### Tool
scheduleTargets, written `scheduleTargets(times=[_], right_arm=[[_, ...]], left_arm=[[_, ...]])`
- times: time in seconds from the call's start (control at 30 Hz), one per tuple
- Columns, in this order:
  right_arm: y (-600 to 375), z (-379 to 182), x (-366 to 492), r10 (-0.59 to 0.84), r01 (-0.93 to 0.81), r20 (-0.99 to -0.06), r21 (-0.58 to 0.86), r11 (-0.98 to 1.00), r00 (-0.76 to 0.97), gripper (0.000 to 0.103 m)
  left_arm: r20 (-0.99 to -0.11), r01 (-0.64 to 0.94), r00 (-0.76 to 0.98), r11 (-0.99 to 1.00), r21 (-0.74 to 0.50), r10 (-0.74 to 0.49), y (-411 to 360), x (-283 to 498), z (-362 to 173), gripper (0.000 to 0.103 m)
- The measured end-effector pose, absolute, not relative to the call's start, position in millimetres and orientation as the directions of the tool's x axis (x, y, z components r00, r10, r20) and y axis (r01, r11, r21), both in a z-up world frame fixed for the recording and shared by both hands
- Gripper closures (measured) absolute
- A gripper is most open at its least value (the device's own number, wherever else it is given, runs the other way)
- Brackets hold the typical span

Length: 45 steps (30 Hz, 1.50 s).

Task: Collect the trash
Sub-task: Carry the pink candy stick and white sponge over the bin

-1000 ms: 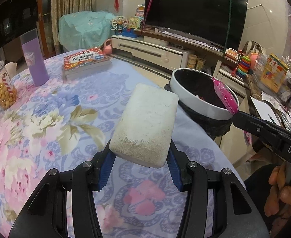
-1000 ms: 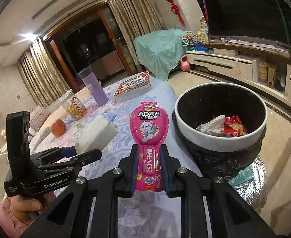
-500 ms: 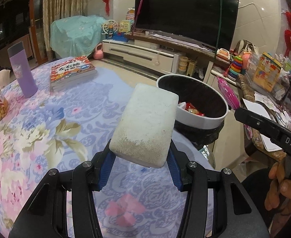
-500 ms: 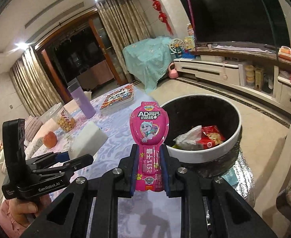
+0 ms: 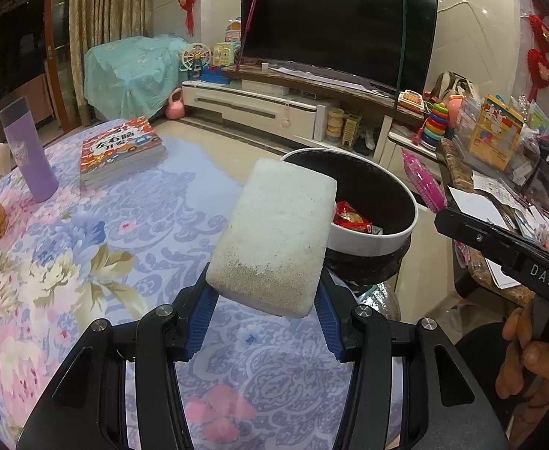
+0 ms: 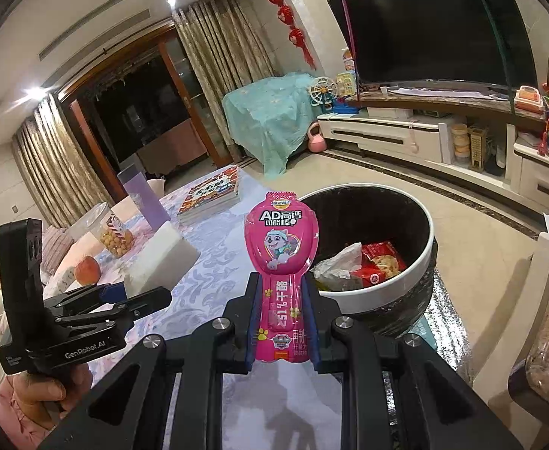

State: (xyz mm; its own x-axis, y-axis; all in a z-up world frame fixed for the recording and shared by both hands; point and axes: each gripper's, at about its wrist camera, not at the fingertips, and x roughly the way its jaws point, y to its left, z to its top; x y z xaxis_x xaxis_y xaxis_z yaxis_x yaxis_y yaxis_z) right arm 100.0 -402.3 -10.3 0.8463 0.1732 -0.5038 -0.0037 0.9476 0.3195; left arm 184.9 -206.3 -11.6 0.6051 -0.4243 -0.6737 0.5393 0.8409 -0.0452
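Two grips: left gripper [image 5: 263, 307] jaws clamped on a grainy white foam block [image 5: 274, 236], right gripper [image 6: 281, 322] jaws pinching a glossy pink pouch [image 6: 281, 262] near the round bin [image 6: 424, 258].

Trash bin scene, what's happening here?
A person is clearing trash with two handheld grippers. The left gripper is shut on a white foam block; the right gripper is shut on a pink snack wrapper. Both are held above the flowered table near the trash bin, which already holds a red packet and tissue. Nothing dropped yet.
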Motion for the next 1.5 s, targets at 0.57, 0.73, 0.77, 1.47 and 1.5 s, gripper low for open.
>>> scheduleTargets(times=[0.57, 0.73, 0.77, 1.47, 1.5], right_arm=[[-409.0, -7.4, 104.9, 0.159, 0.009, -0.501, 0.317, 0.948, 0.85, 0.082], [-413.0, -5.6, 109.6, 0.151, 0.021, -0.505, 0.319, 0.948, 0.85, 0.082], [-413.3, -5.4, 110.5, 0.151, 0.022, -0.506, 0.32, 0.947, 0.849, 0.082], [-426.6, -1.3, 122.0, 0.122, 0.062, -0.522, 0.322, 0.945, 0.844, 0.082], [-426.7, -0.9, 122.0, 0.121, 0.064, -0.522, 0.322, 0.945, 0.844, 0.082]], left_arm=[[-0.672, 0.561, 0.604, 0.828, -0.023, -0.428, -229.2, 196.3, -6.5, 0.054], [-0.673, 0.568, 0.603, 0.823, -0.015, -0.428, -240.7, 201.9, -4.2, 0.054], [-0.674, 0.57, 0.602, 0.821, -0.014, -0.429, -243.0, 203.6, -3.9, 0.054], [-0.68, 0.599, 0.597, 0.8, 0.026, -0.425, -277.6, 224.6, -3.0, 0.054], [-0.681, 0.601, 0.596, 0.799, 0.026, -0.426, -279.3, 226.0, -2.9, 0.054]])
